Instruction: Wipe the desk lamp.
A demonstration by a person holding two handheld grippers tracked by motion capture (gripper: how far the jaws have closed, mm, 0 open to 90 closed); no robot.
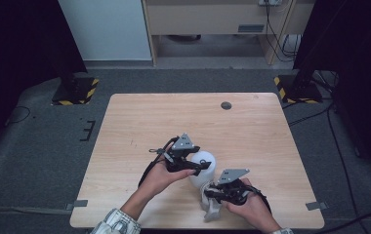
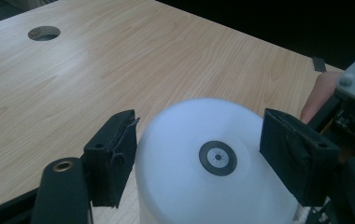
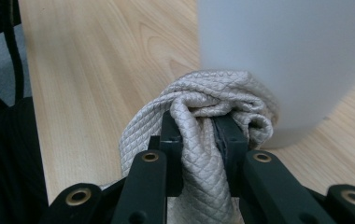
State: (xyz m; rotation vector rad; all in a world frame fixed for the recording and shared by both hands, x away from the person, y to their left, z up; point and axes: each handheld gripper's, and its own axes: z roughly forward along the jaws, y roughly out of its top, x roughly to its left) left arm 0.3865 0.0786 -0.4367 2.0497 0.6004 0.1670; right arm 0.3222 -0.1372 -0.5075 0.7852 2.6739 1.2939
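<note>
Left gripper [image 2: 199,158] straddles the white bottle [image 2: 213,158], jaws just off its sides; right gripper [image 3: 199,140], clamped on the cloth [image 3: 203,116], wipes its near side and could topple it.

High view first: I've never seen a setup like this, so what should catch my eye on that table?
A white container stands near the table's front edge, and the left tongs straddle its top, one pad on each side. Right beside it, the right tongs are shut on a bunched beige quilted cloth pressed against the container's lower wall, as if wiping it.
</note>
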